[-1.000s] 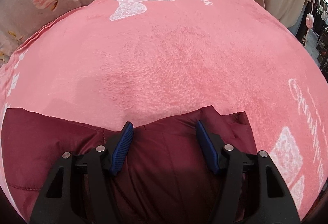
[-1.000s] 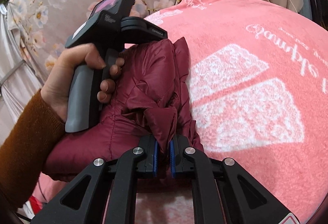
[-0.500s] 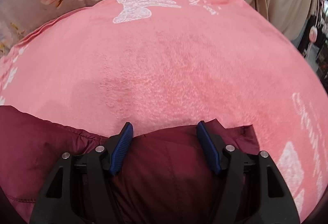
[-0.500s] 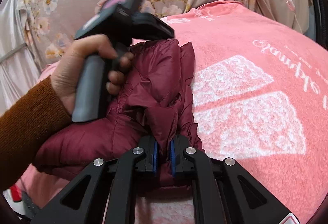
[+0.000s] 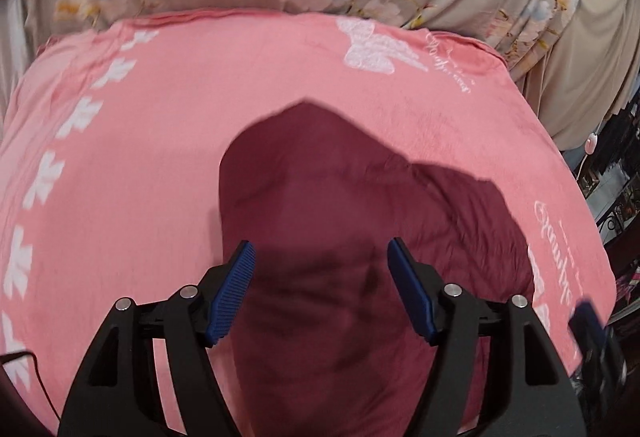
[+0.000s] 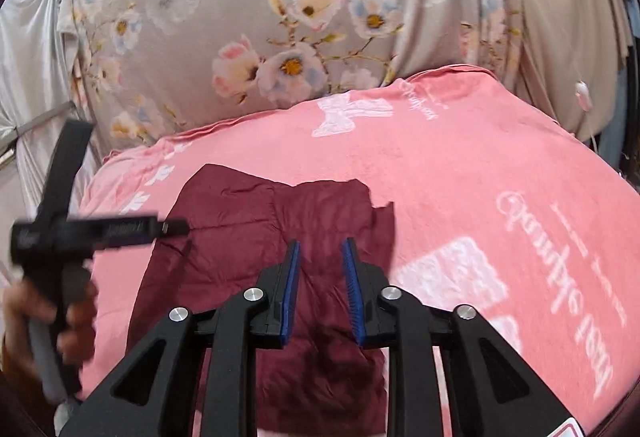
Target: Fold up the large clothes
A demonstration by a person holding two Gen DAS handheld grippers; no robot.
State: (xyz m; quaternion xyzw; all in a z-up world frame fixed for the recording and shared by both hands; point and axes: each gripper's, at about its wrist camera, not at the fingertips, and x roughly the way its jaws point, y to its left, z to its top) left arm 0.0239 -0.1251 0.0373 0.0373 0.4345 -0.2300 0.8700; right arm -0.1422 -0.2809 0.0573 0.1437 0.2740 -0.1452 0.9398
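your left gripper (image 5: 320, 261) hangs above the maroon jacket (image 5: 360, 237), its jaws wide apart and opening further, with no cloth pinched between the blue pads (image 5: 232, 293). your right gripper (image 6: 320, 257) is also above the jacket (image 6: 260, 237), jaws a narrow gap apart and opening, and the pads clear of the fabric.

the jacket lies folded into a compact bundle on the pink blanket (image 5: 140, 157). in the left wrist view it fills the centre and runs down to 6 o'clock; in the right wrist view it spreads from the centre toward 9 o'clock. the blanket is the only thing carrying it, and nothing else sits on the blanket.

at 9 o'clock in the right wrist view your left hand (image 6: 24, 317) grips the other tool's handle, blurred. a floral curtain (image 6: 280, 17) hangs at 12 o'clock.
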